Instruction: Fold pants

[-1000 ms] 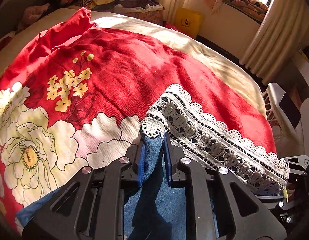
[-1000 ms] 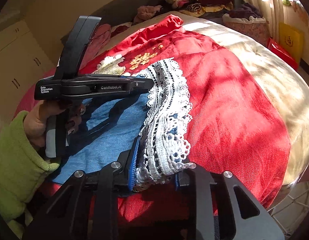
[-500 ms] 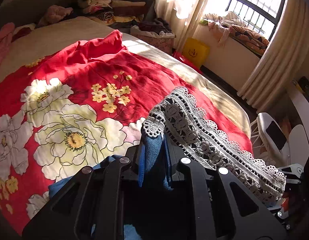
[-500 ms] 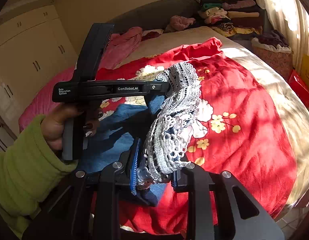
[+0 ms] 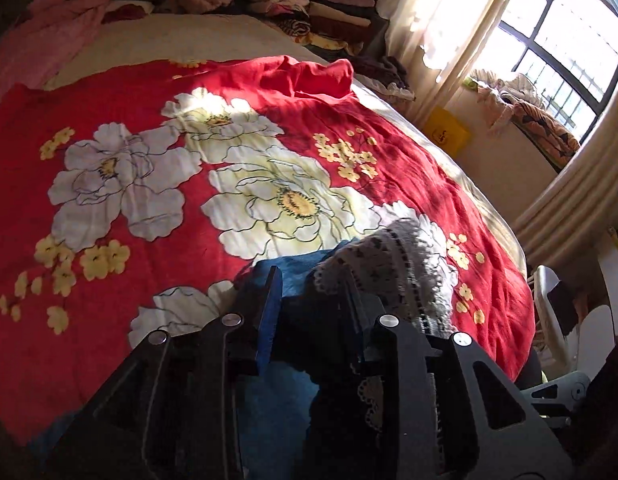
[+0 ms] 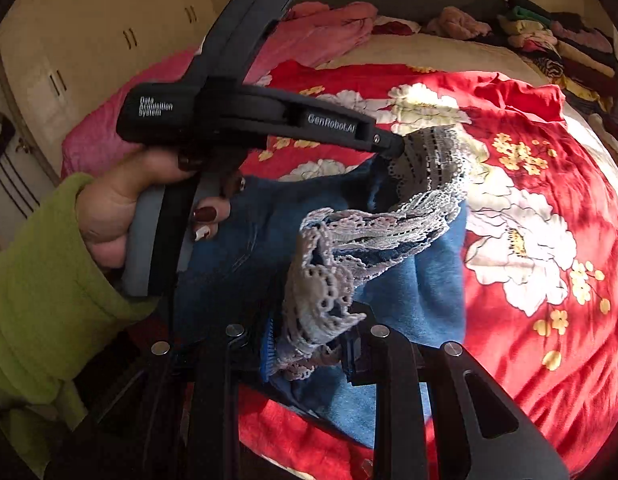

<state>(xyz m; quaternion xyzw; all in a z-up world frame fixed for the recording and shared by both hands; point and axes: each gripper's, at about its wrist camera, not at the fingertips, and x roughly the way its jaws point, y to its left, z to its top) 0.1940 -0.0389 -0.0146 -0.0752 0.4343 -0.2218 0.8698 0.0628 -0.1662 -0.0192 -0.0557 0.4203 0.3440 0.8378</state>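
Gripping the lace hem (image 6: 329,292), the right gripper (image 6: 309,340) holds the pants (image 6: 409,300) (blue denim) ahead and above the bedspread (image 6: 549,160). Beside it, the left gripper (image 5: 313,304) is opening, hem strung sideways between them. Only the right view shows the left hand (image 6: 121,208).
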